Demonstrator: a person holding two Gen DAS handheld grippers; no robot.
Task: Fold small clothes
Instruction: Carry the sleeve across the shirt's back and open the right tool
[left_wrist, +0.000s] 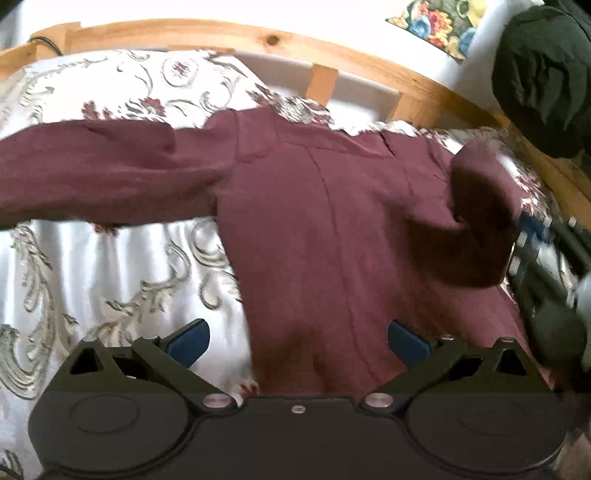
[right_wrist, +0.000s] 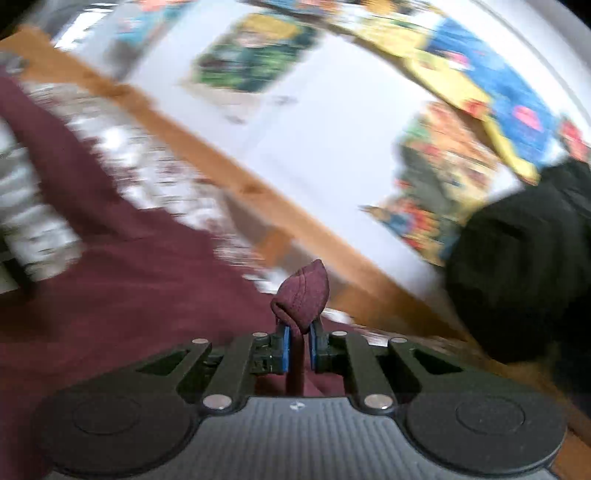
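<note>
While no writing is legible, maroon shirt (left_wrist: 332, 221) pinched by right hand-held gripper (right_wrist: 299, 345)

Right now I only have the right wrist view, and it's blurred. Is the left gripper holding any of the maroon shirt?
Observer: No. The left gripper has its fingers open over the maroon shirt, gripping nothing.
Operator: Other sleeve?
Observer: The other sleeve lies stretched out on the patterned bedspread, unfolded.
Operator: And mine?
Observer: The held sleeve is raised by the right gripper and curls over toward the shirt's body.
</note>
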